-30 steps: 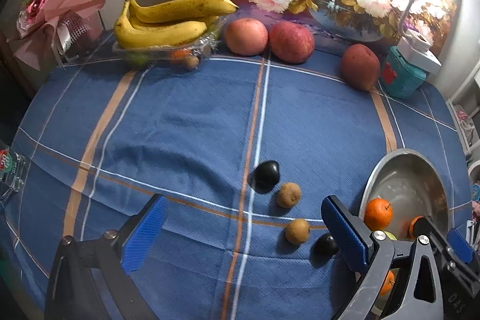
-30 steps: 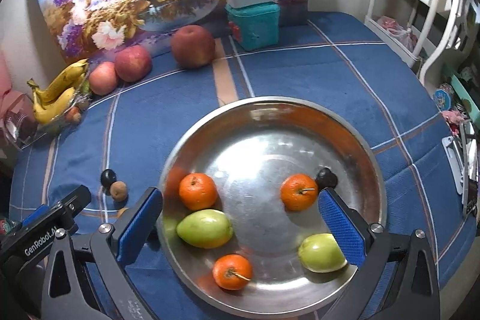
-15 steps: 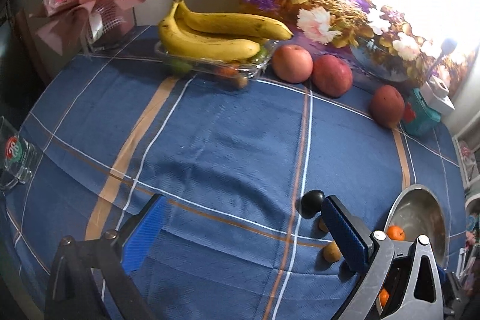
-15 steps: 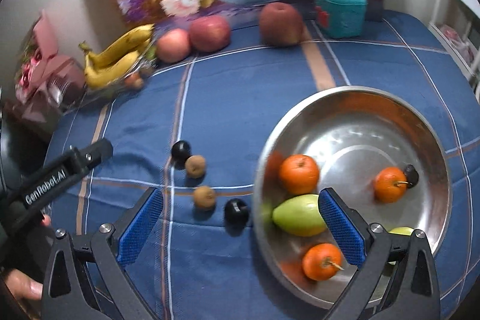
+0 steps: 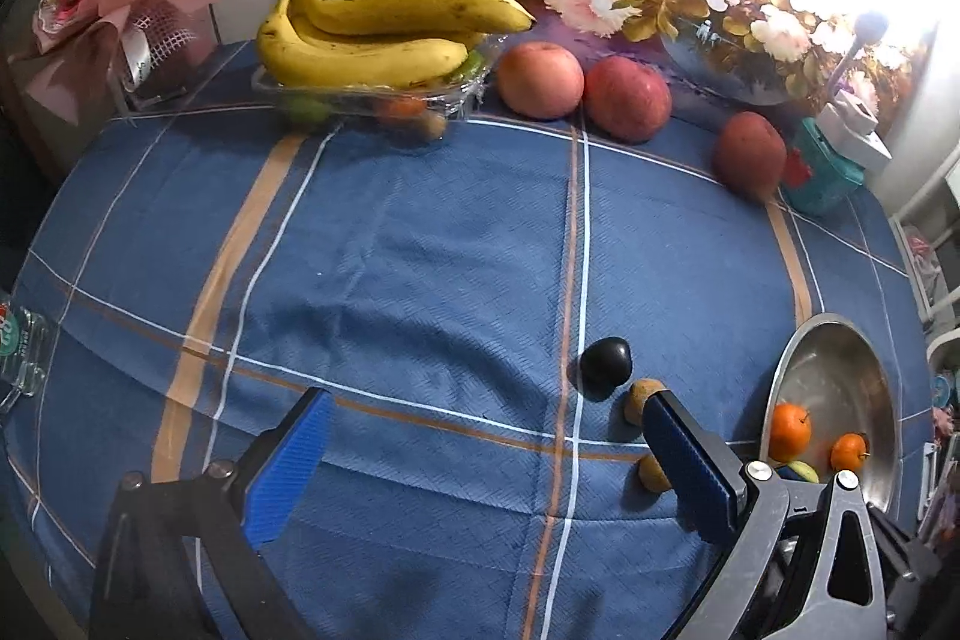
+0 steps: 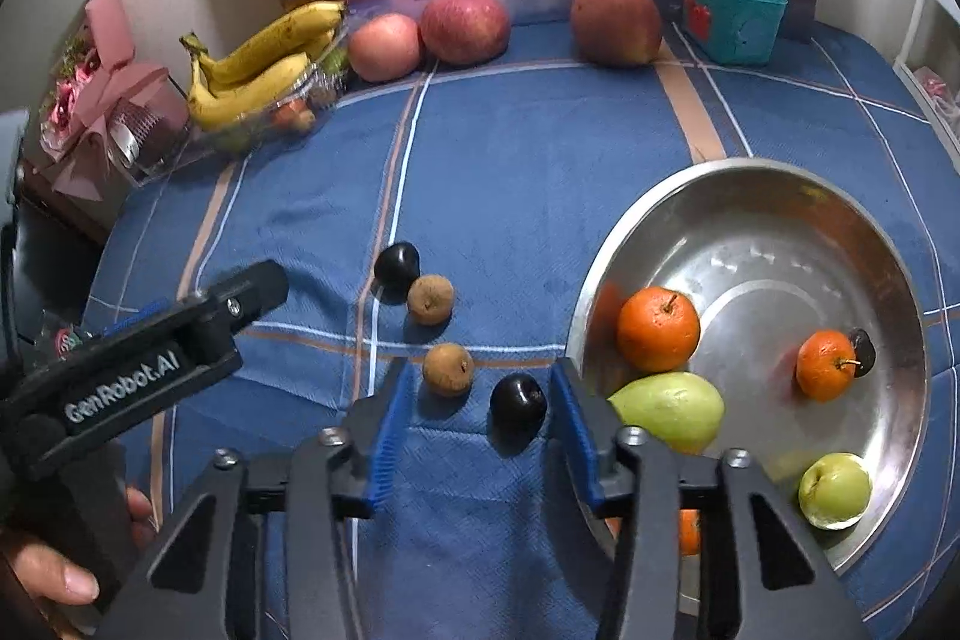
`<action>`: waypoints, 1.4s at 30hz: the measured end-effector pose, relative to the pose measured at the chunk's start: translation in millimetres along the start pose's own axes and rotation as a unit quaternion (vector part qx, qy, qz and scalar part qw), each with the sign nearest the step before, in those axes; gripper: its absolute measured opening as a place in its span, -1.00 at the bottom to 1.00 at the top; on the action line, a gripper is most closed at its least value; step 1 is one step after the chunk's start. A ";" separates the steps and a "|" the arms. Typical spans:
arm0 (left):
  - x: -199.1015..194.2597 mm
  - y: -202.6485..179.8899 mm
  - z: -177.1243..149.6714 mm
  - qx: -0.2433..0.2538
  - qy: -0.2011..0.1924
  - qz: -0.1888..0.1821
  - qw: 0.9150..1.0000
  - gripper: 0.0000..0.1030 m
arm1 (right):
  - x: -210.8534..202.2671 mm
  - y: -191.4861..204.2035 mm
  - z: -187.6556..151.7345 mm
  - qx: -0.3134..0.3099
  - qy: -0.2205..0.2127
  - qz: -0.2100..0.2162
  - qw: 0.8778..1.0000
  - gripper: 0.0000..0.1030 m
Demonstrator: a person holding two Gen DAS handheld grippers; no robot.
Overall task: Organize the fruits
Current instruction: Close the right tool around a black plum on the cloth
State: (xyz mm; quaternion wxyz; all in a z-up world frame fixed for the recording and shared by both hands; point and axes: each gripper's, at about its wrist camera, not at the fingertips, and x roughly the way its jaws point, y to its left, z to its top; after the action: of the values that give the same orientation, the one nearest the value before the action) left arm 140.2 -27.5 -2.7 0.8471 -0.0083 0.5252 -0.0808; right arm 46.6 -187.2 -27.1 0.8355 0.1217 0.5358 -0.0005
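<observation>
The right gripper (image 6: 480,412) is narrowed around a dark plum (image 6: 518,402) without touching it, just left of the steel bowl (image 6: 888,280). The left gripper (image 5: 480,451), marked "GenRobot.AI", gapes wide over the cloth (image 5: 420,250).

Black hand-held gripper (image 6: 480,415), blue ribbed pads (image 6: 387,436), silver screws.

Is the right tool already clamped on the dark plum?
No: the right tool is open, and the dark plum lies untouched between its fingers.

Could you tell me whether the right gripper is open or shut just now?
Open: the right gripper has blue fingers apart, the dark plum lying untouched between them.
</observation>
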 end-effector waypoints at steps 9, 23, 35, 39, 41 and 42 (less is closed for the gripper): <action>3.4 3.4 0.6 -0.009 0.013 -0.016 1.000 1.00 | 20.3 8.6 -5.7 -0.032 0.033 -0.040 0.998 -0.15; 5.8 6.5 0.7 -0.019 0.019 -0.023 0.999 1.00 | 35.6 30.9 -13.4 -0.104 0.046 -0.113 0.987 -0.21; 7.8 17.3 -0.3 -0.055 0.023 -0.031 0.998 1.00 | 39.2 39.7 -16.0 -0.129 0.052 -0.132 0.982 -0.23; 9.6 18.7 -0.8 -0.057 0.025 -0.027 0.998 1.00 | 41.9 39.4 -14.6 -0.138 0.051 -0.136 0.980 -0.23; 10.4 20.3 -0.8 -0.062 0.027 -0.032 0.997 1.00 | 43.8 39.6 -13.6 -0.144 0.053 -0.135 0.979 -0.24; 10.9 21.0 -0.9 -0.065 0.028 -0.033 0.997 1.00 | 44.9 39.2 -12.3 -0.145 0.054 -0.135 0.979 -0.23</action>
State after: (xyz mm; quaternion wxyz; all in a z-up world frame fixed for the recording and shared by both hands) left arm 146.9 -8.3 -14.8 0.8267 -0.0785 0.5521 -0.0749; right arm 59.9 -140.9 -64.3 0.8064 -0.0743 0.5859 -0.0288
